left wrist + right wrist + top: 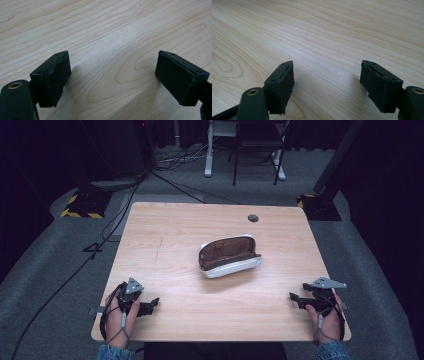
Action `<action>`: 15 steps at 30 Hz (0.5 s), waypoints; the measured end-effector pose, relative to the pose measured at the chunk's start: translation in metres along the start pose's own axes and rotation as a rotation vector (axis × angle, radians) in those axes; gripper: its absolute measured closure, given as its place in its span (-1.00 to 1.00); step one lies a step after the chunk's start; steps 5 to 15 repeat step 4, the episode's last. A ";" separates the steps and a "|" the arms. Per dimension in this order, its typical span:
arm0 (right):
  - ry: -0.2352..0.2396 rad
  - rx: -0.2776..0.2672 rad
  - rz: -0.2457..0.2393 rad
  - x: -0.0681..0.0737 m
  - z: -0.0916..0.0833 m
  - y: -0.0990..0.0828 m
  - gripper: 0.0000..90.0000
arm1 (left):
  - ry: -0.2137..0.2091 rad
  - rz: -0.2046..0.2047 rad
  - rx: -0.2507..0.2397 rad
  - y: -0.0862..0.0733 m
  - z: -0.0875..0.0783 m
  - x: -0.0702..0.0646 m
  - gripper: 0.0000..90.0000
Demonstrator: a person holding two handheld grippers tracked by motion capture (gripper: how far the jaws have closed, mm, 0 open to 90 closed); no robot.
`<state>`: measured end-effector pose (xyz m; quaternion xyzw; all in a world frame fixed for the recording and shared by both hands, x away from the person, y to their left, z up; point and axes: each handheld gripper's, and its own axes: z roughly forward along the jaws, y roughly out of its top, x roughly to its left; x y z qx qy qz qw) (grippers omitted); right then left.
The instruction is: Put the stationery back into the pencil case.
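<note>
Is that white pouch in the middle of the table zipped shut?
No, the white pouch lies open on the table, and its brown lining shows in the high view.

Left claw (156, 301) and right claw (292, 296) gape wide.

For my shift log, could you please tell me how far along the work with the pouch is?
Done: nothing visible; the pouch lies unzipped mid-table, brown lining showing. In hand: nothing; the left hand-held gripper and right hand-held gripper rest open at the near corners, far from it. Left: reaching and handling the pouch, probably.
</note>
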<state>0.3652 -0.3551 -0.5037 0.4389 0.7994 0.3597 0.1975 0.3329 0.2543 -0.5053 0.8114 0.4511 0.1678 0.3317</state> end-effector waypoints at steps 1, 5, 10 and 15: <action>0.000 0.000 0.002 0.000 0.000 0.000 -0.38 | 0.000 0.000 0.000 0.000 0.000 0.000 -0.70; 0.000 0.000 0.000 0.000 0.000 0.000 -0.38 | 0.000 0.001 0.000 0.000 0.000 0.000 -0.70; 0.000 0.000 0.000 0.000 0.000 0.000 -0.38 | 0.000 0.001 0.000 0.000 0.000 0.000 -0.70; 0.000 0.000 0.000 0.000 0.000 0.000 -0.38 | 0.000 0.001 0.000 0.000 0.000 0.000 -0.70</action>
